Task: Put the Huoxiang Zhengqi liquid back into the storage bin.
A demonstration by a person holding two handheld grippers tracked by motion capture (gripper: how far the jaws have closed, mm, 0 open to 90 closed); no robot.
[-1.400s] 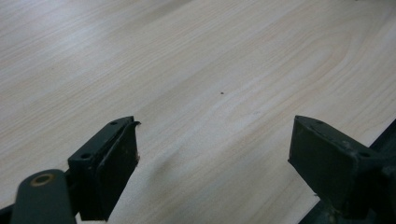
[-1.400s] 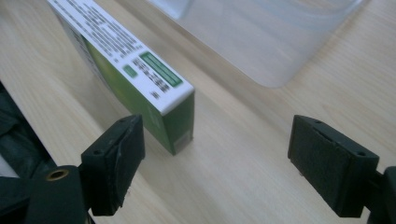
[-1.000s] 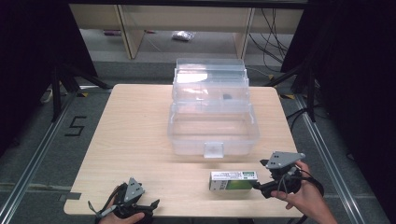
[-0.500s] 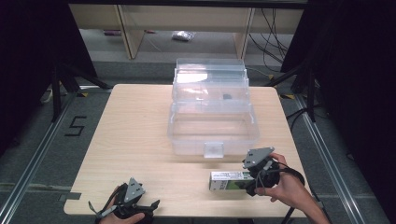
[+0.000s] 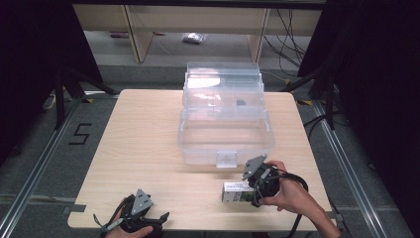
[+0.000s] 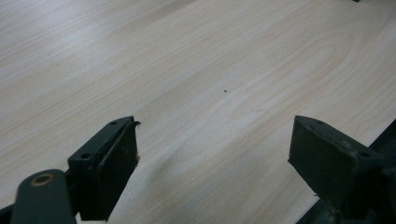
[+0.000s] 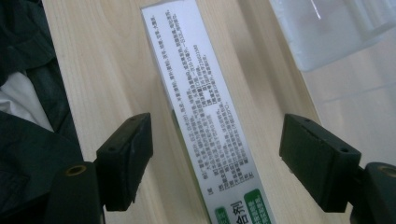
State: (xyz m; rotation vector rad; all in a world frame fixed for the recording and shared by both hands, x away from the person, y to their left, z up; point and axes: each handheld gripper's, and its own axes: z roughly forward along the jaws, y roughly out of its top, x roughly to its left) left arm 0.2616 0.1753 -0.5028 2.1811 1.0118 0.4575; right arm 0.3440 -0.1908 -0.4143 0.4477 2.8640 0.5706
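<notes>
The right gripper straddles a white printed carton, jaws closing but wide, pads clear of it. The left gripper gapes, holding nothing, over the pale wooden table; grey floor surrounds it.

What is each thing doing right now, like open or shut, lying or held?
Clear plastic box: open, lid tipped back, nearly empty.
Small carton: lying flat on the table, not gripped.
Right gripper: open, jaws just closing, straddling the carton.
Left gripper: open, nothing between the jaws.
</notes>
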